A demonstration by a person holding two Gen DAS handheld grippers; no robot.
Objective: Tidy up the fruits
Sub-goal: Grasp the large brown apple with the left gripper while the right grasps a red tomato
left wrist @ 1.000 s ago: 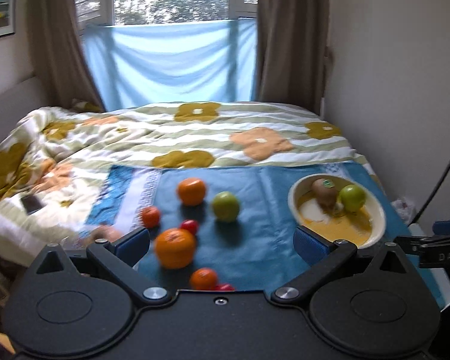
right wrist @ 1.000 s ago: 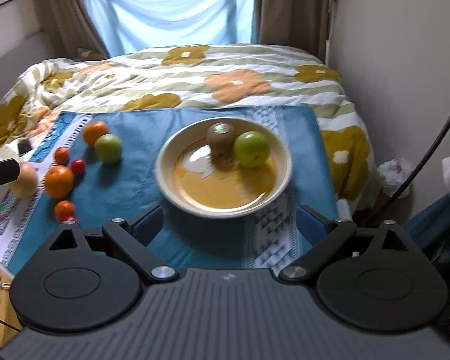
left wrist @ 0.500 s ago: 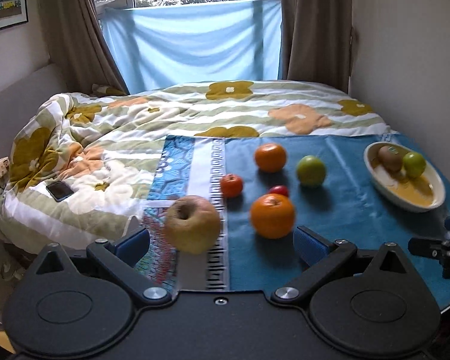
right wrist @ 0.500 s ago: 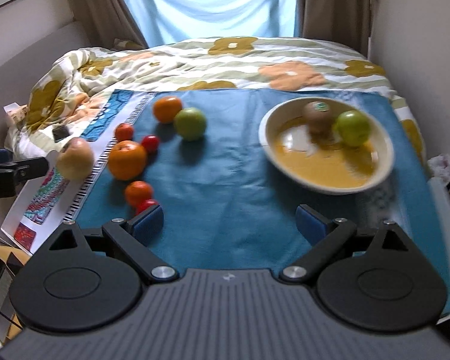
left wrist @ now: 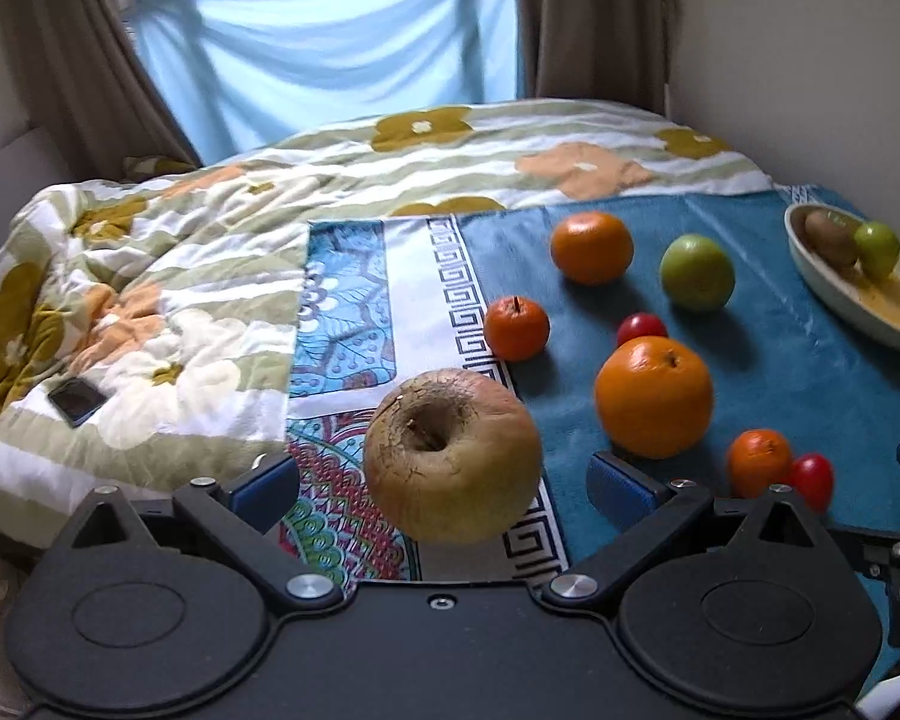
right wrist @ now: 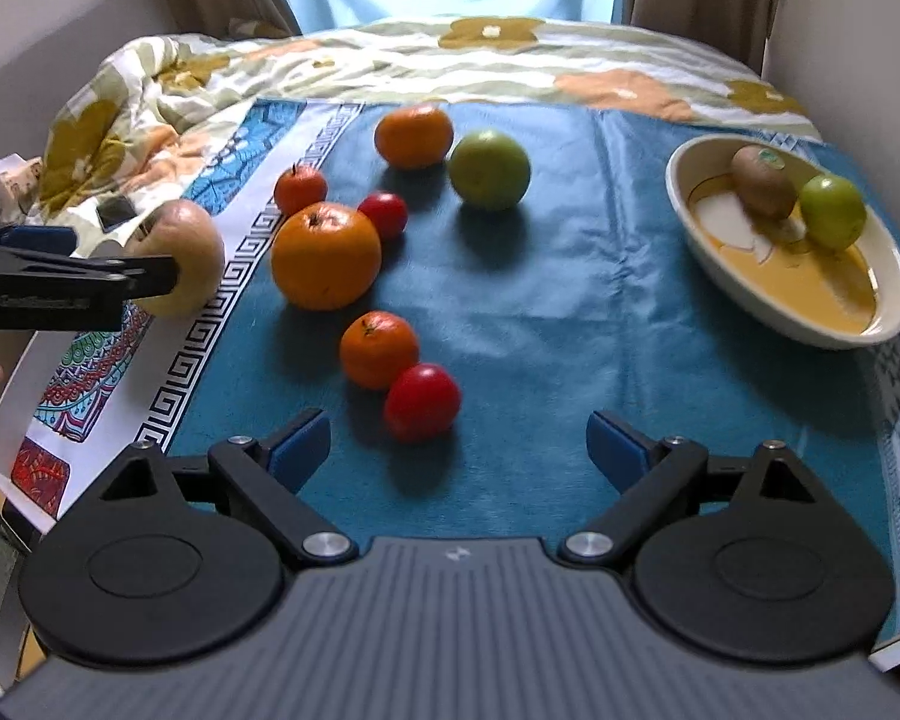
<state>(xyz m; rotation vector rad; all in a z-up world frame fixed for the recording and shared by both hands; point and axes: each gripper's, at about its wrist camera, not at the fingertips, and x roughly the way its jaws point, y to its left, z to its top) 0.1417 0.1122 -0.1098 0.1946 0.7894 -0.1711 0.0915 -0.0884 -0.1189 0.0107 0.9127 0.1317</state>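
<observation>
A yellow-brown apple [left wrist: 452, 455] lies on the patterned cloth border, between the spread fingers of my open left gripper [left wrist: 444, 483]; it also shows in the right wrist view [right wrist: 180, 264]. A large orange [left wrist: 653, 396], smaller oranges, red tomatoes and a green apple [left wrist: 696, 272] lie on the blue cloth [right wrist: 558, 312]. A cream bowl [right wrist: 858, 324] at the right holds a kiwi [right wrist: 761, 182] and a green fruit [right wrist: 832, 211]. My right gripper [right wrist: 459, 450] is open and empty, just behind a red tomato [right wrist: 421, 401] and a small orange [right wrist: 378, 349].
The cloth lies on a bed with a flowered quilt [left wrist: 150, 276]. A phone [left wrist: 77, 401] rests on the quilt at the left. A wall runs along the right side. Curtains and a blue sheet [left wrist: 330, 72] hang at the back.
My left gripper moved left and in until the yellow-brown apple sits between its fingers. My right gripper swung left from the bowl toward the loose fruit.
</observation>
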